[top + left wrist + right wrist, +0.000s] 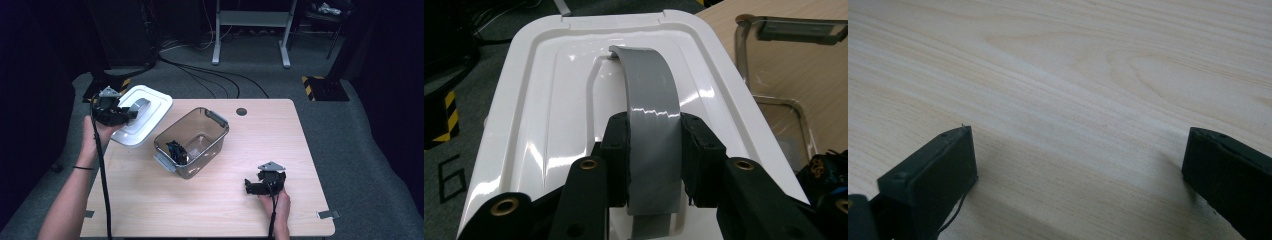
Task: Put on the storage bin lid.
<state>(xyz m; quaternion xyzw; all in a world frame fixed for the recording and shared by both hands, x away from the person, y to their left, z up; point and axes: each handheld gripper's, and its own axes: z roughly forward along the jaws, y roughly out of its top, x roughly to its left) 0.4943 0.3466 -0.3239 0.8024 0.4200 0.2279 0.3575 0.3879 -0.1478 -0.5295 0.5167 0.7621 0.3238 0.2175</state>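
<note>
High view: we see left gripper (131, 114) holding lid (145, 120) at table's (225, 210) far left, beside bin (192, 142). Left gripper view: jaws clamp grey handle (651, 125). Right gripper view: right gripper (1078, 170) jaws wide open, empty, over bare table.

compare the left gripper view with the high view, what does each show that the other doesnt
Left gripper view alone: the left tongs clamped on the lid's grey handle, pads pressing its sides. High view alone: the right tongs near the table, and a dark object inside the bin. Both: the white lid and the clear bin.
</note>
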